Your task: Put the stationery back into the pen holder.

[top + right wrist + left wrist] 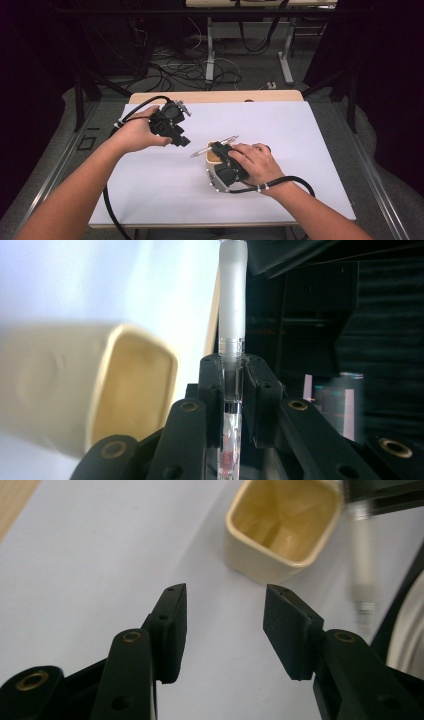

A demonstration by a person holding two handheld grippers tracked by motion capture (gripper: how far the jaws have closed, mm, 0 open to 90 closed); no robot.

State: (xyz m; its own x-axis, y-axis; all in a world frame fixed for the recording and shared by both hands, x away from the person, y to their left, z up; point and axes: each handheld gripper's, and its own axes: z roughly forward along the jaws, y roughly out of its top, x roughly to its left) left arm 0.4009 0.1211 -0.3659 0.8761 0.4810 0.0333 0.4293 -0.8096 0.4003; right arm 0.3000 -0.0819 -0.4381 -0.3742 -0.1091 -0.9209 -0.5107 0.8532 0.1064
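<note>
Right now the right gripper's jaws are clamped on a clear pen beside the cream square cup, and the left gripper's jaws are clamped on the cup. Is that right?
Not quite. The left gripper holds nothing: the left gripper view shows its jaws apart, short of the cup. The right gripper does clamp the pen.

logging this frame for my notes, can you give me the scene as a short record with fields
surface: white sheet on a table
cup: cream, square, open top, upright on the sheet
pen: clear barrel, frosted cap, clamped between the jaws
right gripper: shut on the pen, held just above the cup
left gripper: open, nothing between the jaws, apart from the cup, pointing toward it
</note>
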